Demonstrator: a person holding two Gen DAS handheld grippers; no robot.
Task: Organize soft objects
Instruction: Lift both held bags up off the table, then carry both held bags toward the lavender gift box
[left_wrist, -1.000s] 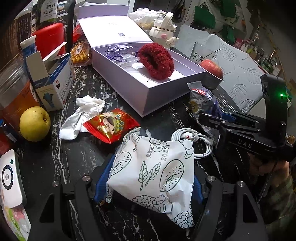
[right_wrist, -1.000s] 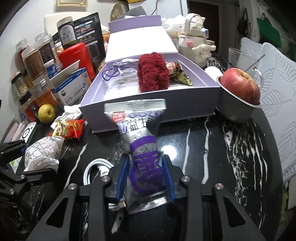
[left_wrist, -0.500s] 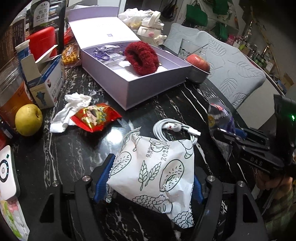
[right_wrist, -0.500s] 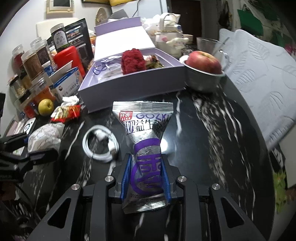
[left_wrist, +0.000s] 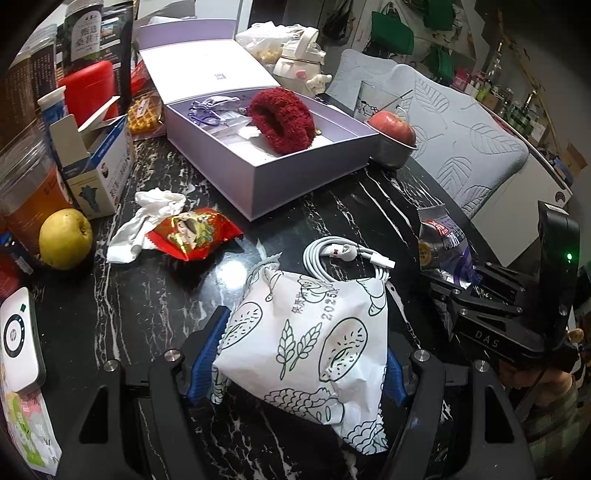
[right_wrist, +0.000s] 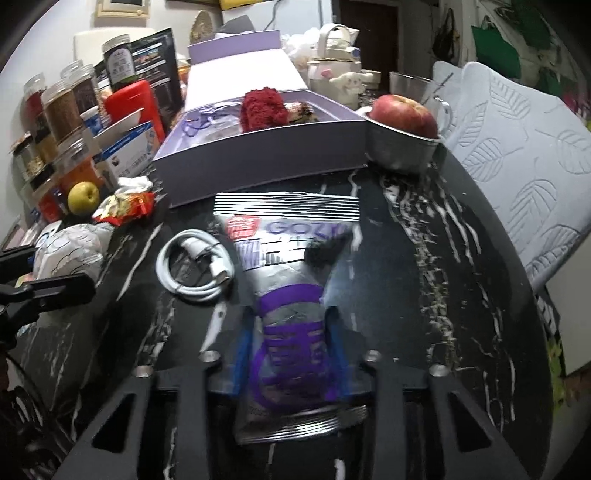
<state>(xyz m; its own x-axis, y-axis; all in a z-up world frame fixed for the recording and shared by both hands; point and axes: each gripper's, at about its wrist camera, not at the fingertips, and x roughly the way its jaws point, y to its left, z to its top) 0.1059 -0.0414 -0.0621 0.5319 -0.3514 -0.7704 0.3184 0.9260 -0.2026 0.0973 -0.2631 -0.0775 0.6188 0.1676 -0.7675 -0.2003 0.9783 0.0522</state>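
— Tools first: what is each one doing?

— The left tool (left_wrist: 295, 354) sits at the bottom centre of the left wrist view, clamped on a white paper bag (left_wrist: 310, 343) printed with leaves and ovals. The bag bulges between the blue pads (left_wrist: 207, 350). The right tool (right_wrist: 288, 354) fills the bottom centre of its own view, pressed tight on a silver and purple snack packet (right_wrist: 288, 295), whose crimped top edge points toward the middle of the frame. That view is a little blurred.

— And the place for the soft things?

— A lilac box (left_wrist: 295, 173) lies open in the upper middle of the left view, lid folded back. A fuzzy red scrunchie (left_wrist: 282, 122) rests inside it, beside some clear wrappers.

— What else lies on the dark marbled surface (left_wrist: 122, 295)?

— A coiled white cable (left_wrist: 343, 258) just above the paper bag. A red snack packet (left_wrist: 192, 232) left of centre, touching a crumpled white tissue (left_wrist: 147, 221). A yellow apple (left_wrist: 64, 238) at the left edge. A red apple (left_wrist: 393, 127) in a metal bowl (left_wrist: 391, 155) just right of the box. In the right wrist view the cable (right_wrist: 195, 266) lies just left of the silver packet, and the left tool shows at the left edge with its bag (right_wrist: 70, 247).
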